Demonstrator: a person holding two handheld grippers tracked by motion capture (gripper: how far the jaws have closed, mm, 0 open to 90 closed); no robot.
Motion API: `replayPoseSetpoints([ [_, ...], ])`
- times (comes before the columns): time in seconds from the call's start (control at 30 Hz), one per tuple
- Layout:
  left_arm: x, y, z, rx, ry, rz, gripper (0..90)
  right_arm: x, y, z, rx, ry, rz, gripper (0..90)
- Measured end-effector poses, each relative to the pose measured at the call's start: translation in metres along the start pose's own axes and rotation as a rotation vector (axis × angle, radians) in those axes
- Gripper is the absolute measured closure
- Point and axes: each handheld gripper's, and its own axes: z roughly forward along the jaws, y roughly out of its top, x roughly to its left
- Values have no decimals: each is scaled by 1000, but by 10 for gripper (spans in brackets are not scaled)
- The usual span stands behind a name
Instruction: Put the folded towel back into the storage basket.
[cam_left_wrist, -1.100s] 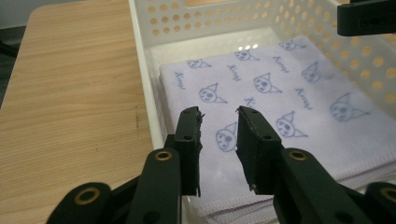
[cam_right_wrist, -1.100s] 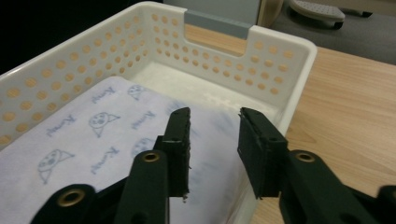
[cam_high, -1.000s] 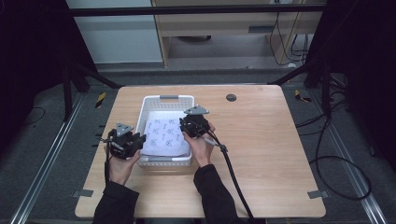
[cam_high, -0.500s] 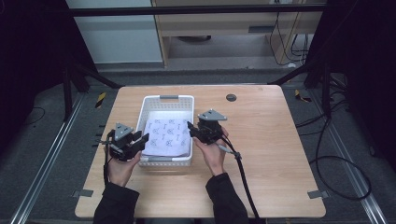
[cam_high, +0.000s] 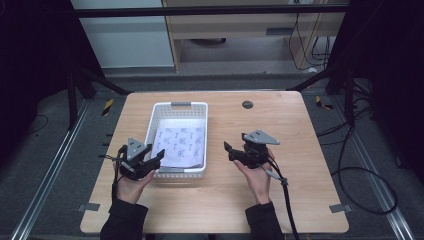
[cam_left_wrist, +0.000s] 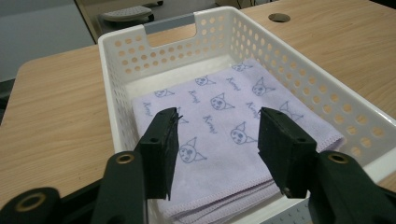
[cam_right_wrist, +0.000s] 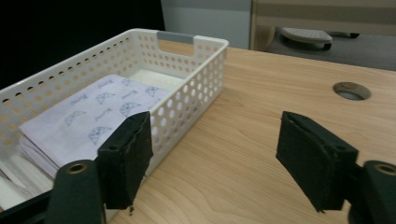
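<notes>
While both tools are held apart and empty, a folded cloth is seen lying flat inside the white basket on the tabletop.

Much is cut off: the cloth's near edge is hidden behind the left tool in its own view, and in the right gripper view the basket's near end is lost behind a black jaw. What lies under the cloth cannot be made out. The left tool is held at the basket's near left corner, jaws spread wide, nothing between them. The right tool is held well clear of the basket's right wall, jaws also gaping, over bare wood. Open tabletop is left to the right, up to the round cable hole near the far edge.
</notes>
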Motion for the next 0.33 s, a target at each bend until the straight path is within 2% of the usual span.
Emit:
replayPoseSetpoints([
  [0.17, -1, -3, 0, -2, 6, -2, 430, -16, -11, -14, 5, -12, 17, 201],
  [0.2, -4, -3, -1, -7, 4, -1, 410, -23, -17, -20, 10, -20, 21, 193],
  [0.27, -5, -4, -1, -8, 0, 4, 404, -26, -21, -23, 12, -23, 25, 190],
  [0.33, -8, -4, -2, -13, -9, 11, 386, -36, -32, -30, 24, -40, 32, 180],
])
